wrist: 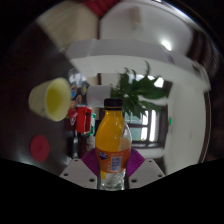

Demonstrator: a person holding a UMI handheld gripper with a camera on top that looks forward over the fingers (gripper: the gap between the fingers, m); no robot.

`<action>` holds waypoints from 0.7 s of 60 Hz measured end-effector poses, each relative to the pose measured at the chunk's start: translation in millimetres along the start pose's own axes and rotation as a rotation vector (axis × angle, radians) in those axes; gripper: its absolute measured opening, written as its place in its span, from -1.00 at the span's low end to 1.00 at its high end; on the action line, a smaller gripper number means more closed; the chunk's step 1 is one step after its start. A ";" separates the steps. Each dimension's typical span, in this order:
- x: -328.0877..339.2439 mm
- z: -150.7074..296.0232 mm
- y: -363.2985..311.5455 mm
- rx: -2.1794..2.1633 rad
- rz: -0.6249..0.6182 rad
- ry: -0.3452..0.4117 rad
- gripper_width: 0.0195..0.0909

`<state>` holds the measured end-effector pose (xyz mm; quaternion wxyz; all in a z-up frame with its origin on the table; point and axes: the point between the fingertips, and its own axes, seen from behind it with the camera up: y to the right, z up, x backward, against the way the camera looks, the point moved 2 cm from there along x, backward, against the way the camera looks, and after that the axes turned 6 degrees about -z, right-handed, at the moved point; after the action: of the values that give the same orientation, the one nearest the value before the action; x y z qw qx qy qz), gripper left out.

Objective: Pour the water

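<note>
A clear plastic bottle (112, 145) stands upright between the fingers, its lower body flanked by the magenta pads (91, 160), which appear to press against it on both sides, so the gripper (112, 166) looks closed on it. The bottle is filled nearly to the neck with orange liquid, has a dark cap and a purple-blue label around its middle. Its base is cut off from view. Beyond the fingers and to the left sits a pale yellow cup (51, 97), its opening turned toward the camera; what it holds cannot be made out. Near it stands a small red figure (80, 118), details unclear. Behind the bottle spreads a green plant (138, 88).
</note>
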<state>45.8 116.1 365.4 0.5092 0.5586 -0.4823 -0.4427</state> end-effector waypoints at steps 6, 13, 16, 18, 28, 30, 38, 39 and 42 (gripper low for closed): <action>-1.2 -12.6 21.3 -0.360 0.036 -0.026 -0.64; -3.4 -9.5 28.8 -0.751 0.088 -0.042 -0.64; -5.6 -9.5 32.0 -0.918 0.117 -0.051 -0.63; -7.0 1.4 26.8 -1.026 0.144 -0.051 -0.63; -7.9 23.1 21.1 -1.423 0.232 -0.026 -0.63; -13.3 33.6 19.4 -1.468 0.232 -0.023 -0.63; -23.1 71.9 -4.0 -1.578 0.253 -0.028 -0.64; -24.7 76.1 -6.0 -1.584 0.257 -0.029 -0.64; -30.1 86.9 -9.0 -1.605 0.255 -0.033 -0.64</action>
<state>-43.4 133.7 348.7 0.7940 -0.0425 -0.0853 -0.6004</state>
